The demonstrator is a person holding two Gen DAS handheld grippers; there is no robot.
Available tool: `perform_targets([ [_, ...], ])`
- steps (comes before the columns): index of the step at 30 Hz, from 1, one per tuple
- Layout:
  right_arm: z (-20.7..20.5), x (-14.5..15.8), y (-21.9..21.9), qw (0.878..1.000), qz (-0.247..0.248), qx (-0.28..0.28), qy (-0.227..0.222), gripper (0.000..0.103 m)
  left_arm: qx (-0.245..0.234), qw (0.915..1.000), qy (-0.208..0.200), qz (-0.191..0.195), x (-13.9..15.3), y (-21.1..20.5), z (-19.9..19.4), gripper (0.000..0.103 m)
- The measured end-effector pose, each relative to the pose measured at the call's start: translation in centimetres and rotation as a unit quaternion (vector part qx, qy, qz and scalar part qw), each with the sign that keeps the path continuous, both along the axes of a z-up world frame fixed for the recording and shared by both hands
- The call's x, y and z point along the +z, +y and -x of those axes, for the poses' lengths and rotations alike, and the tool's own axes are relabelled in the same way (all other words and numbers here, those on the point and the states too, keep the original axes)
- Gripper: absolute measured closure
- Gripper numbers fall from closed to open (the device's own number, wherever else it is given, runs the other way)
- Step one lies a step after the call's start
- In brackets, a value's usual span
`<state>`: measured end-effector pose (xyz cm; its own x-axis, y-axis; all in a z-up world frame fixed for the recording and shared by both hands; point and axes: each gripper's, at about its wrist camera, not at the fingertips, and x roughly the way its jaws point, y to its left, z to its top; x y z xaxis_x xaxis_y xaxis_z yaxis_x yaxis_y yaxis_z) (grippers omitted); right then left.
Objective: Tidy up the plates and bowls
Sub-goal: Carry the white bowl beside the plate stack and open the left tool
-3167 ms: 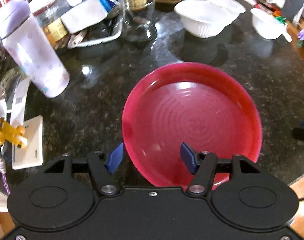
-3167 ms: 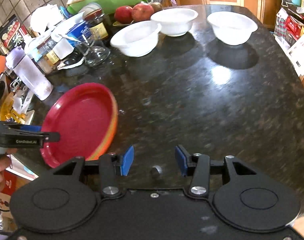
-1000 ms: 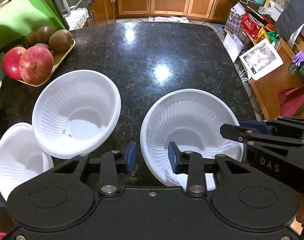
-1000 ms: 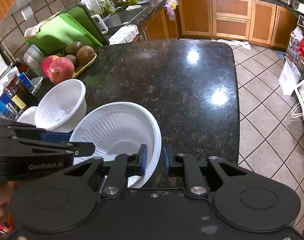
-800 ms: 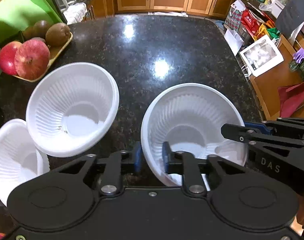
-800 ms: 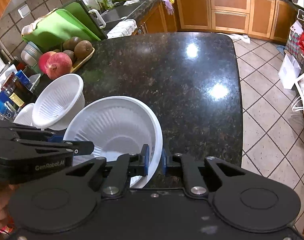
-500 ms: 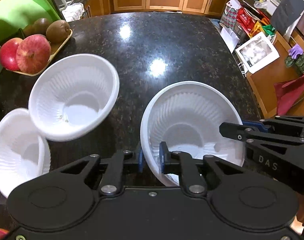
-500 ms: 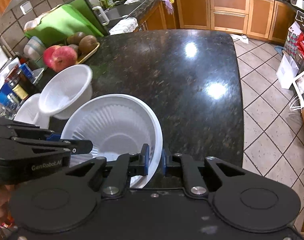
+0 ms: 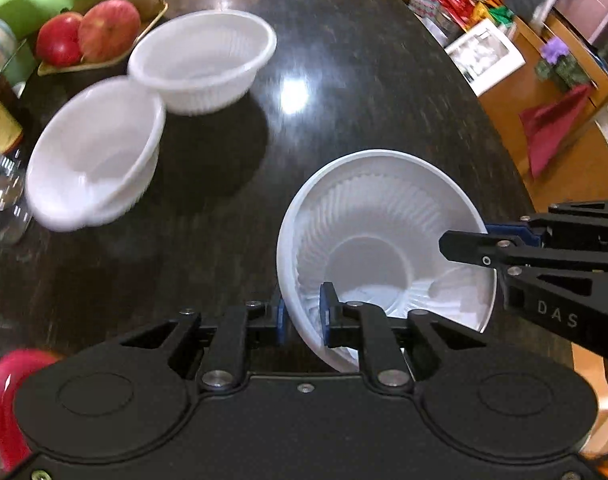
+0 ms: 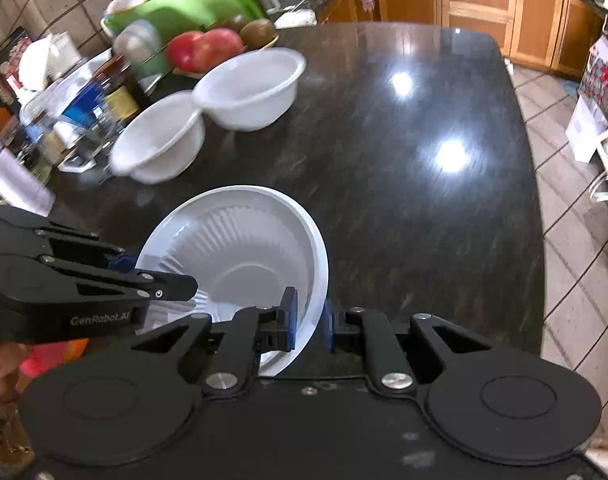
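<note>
My left gripper (image 9: 302,316) is clamped on the near rim of a white ribbed disposable bowl (image 9: 368,248), one blue pad inside the wall and one outside. My right gripper (image 10: 308,318) pinches the same bowl's rim on its opposite side, likewise with one pad inside and one outside; the bowl (image 10: 240,264) thus hangs between the two tools, tilted, above the near end of the dark granite countertop (image 10: 404,152).

Relative to the held bowl: two more white bowls lie beyond it to the left, the nearer bowl (image 9: 92,152) and the farther bowl (image 9: 202,60), their rims touching or overlapping; I cannot tell which. Behind the farther bowl sits a fruit tray (image 9: 100,60) with apples and kiwis. A red plate (image 9: 4,400) shows at the lower left, beside my left gripper's body.

The step in hand appears to be carrying this bowl toward the other two for nesting. To do it well, I should keep both grips equally firm, since the thin wall already looks buckled at the pads; level the bowl before lowering it; centre it over the nearer bowl; and release one side only once the bowl is seated.
</note>
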<state>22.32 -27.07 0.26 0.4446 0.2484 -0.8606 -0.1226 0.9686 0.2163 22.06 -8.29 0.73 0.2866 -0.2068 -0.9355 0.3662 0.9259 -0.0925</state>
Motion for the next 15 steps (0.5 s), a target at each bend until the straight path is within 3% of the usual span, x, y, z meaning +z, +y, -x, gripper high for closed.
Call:
perform_targets([
  [8,6.2,0.2,3.3,1.000,-0.009,-0.006,0.018,0.086,-0.039,0.9992,0.004,0.008,1.1,3.3,5.0,0.082],
  [15,8.3,0.1,4.7,1.000,-0.006,-0.020,0.022,0.086,-0.066,0.9978,0.004,-0.001,0.5,4.2,6.8,0.080],
])
